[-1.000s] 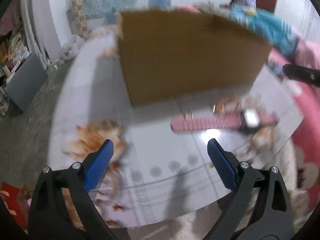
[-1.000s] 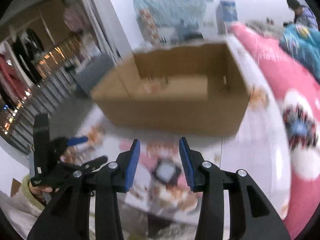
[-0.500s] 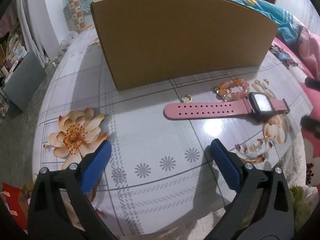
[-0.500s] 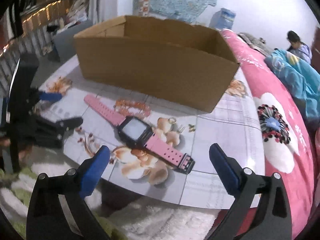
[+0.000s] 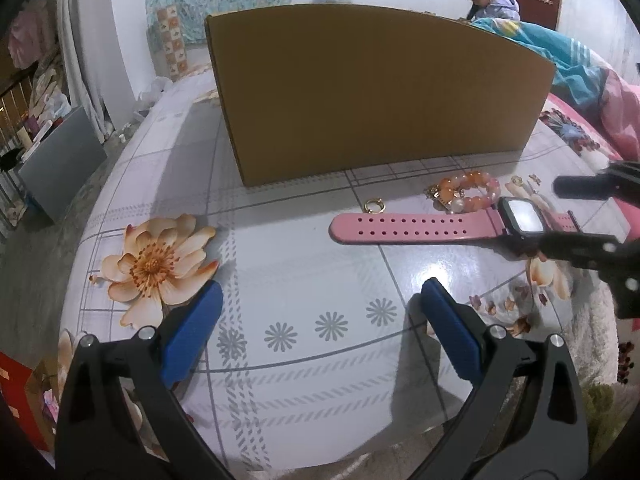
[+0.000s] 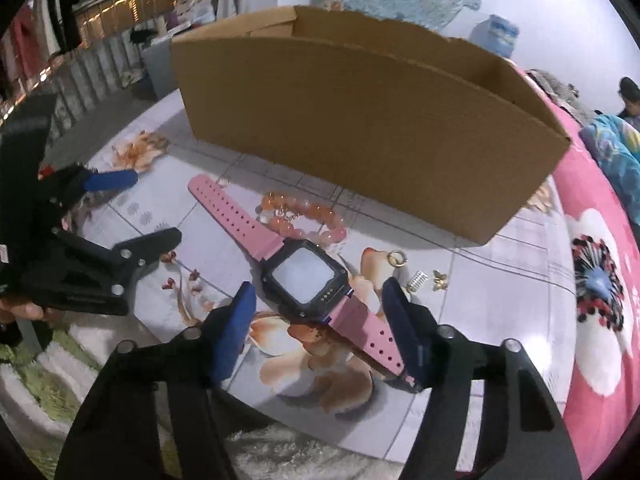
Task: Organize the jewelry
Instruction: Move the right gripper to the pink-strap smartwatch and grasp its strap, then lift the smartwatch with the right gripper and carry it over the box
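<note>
Crosswise before the box (image 6: 360, 120), the watch (image 6: 304, 276) lies flat; both grippers' fingers (image 5: 192, 332) (image 6: 236, 328) gape, empty.

**Right tool closes in on the watch**

Since half a second ago my right gripper (image 6: 318, 314) has dropped toward the pink watch (image 6: 302, 276); its spread fingers now flank the near strap, which earlier lay well ahead at 12 o'clock. In my left view it has entered at 3 o'clock, over the watch face (image 5: 522, 216).
</note>
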### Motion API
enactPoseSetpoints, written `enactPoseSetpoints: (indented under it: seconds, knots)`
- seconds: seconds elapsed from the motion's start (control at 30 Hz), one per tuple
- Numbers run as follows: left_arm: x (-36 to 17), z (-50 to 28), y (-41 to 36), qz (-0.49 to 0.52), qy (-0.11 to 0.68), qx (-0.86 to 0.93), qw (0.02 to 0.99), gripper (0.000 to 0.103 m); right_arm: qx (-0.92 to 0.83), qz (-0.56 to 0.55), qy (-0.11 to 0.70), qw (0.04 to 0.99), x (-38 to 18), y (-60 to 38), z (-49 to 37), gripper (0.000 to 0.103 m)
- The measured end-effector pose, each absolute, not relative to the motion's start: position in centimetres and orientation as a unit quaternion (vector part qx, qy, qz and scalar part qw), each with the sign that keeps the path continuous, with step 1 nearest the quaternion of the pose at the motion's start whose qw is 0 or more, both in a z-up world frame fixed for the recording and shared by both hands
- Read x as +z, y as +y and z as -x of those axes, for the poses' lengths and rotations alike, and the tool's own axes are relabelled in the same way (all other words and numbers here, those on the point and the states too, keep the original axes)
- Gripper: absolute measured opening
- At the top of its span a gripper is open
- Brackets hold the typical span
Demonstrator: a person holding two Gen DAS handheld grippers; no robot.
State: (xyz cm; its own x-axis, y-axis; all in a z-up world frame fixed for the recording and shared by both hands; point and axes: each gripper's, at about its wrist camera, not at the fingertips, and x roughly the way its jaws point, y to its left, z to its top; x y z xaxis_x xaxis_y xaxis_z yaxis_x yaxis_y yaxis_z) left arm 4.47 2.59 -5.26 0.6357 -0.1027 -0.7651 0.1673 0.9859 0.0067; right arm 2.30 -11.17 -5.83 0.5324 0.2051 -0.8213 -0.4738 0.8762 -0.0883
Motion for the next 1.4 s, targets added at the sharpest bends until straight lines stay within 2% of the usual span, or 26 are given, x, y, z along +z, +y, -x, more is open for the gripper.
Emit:
enactPoseSetpoints:
  seconds: [0.27,0.3,0.33,0.4,0.47,0.83,1.03,1.3,1.4]
  knots:
    - [-5.0,-3.8,2.5,-0.038,0.407,-0.085,0.908,0.092,0.222,0.202,0.454,0.839,-7.2,-10.0,-2.8,0.051]
    - [-4.8,-3.5,2.4,-0.038,0.402,-0.091,0.91,0.089,0.227,0.205,0.455,0.836,-7.3,-10.0,-2.9,0.05]
    - [-4.5,-3.2,2.2,-0.043,0.395,-0.096,0.913,0.077,0.232,0.206,0.457,0.833,-7.3,-10.0,-2.9,0.049]
    - [-4.1,-2.8,1.6,-0.058,0.385,-0.106,0.915,0.071,0.241,0.204,0.462,0.829,-7.3,-10.0,-3.1,0.047]
    - [-3.7,-2.2,0.8,-0.078,0.372,-0.123,0.916,0.061,0.254,0.199,0.468,0.823,-7.4,-10.4,-3.3,0.04]
    - [-4.1,0.9,-5.9,-0.226,0.335,-0.205,0.891,0.046,0.324,0.156,0.507,0.783,-7.2,-12.4,-3.2,0.04]
    - [-4.5,1.4,-7.0,-0.263,0.334,-0.213,0.88,0.039,0.389,0.12,0.536,0.74,-7.3,-13.8,-3.8,0.04]
    - [-4.7,1.1,-7.5,-0.281,0.329,-0.214,0.876,0.037,0.464,0.064,0.57,0.676,-7.8,-15.2,-5.6,0.04]
    - [-4.7,0.7,-7.4,-0.275,0.335,-0.217,0.875,0.02,0.476,0.031,0.573,0.666,-8.1,-15.8,-5.9,0.04]
